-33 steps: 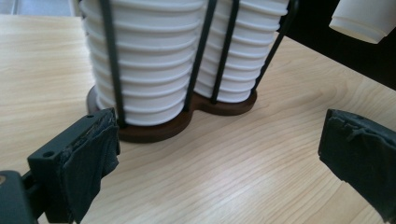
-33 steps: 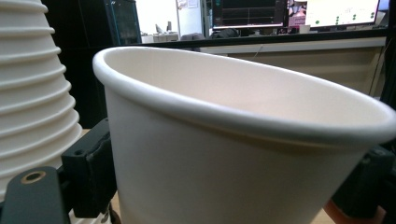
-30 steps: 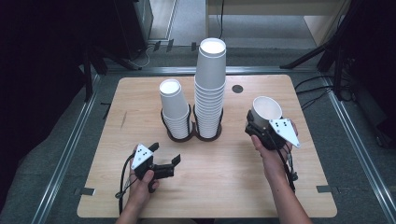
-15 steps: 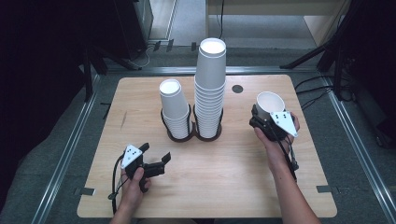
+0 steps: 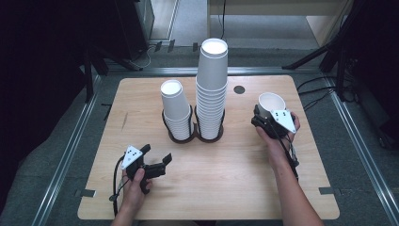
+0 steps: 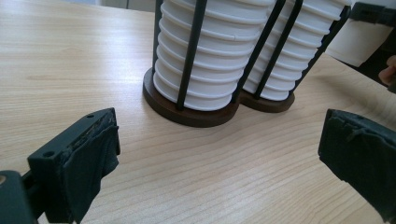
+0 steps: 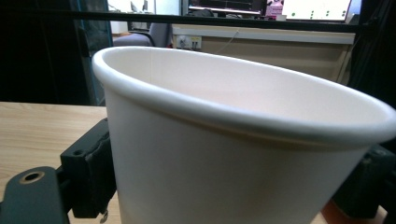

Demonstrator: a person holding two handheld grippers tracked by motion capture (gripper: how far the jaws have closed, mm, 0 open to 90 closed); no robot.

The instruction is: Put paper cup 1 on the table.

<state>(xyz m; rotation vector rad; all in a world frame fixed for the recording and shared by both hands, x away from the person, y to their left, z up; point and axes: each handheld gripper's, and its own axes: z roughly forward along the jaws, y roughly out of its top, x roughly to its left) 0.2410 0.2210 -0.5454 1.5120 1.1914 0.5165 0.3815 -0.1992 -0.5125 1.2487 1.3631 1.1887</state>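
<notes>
A white paper cup (image 5: 271, 100) stands mouth up over the right side of the wooden table (image 5: 235, 188), and my right gripper (image 5: 261, 118) is shut on its lower wall. In the right gripper view the cup (image 7: 233, 140) sits between the two black jaws. Two stacks of white cups rest upside down in a dark wire holder (image 5: 194, 136) at the table's middle: a short stack (image 5: 173, 106) and a tall stack (image 5: 212, 84). My left gripper (image 5: 156, 156) lies low at the front left, open and holding nothing. Its jaws point at the short stack (image 6: 205, 60).
A small dark hole (image 5: 239, 89) marks the tabletop behind the held cup. Metal rails (image 5: 70, 155) run along both sides of the table. Dark stands and cables (image 5: 324, 89) crowd the floor at the back and right.
The right hand has shifted slightly with the cup, which now sits more upright. The left hand has edged a little to the left, still open.
</notes>
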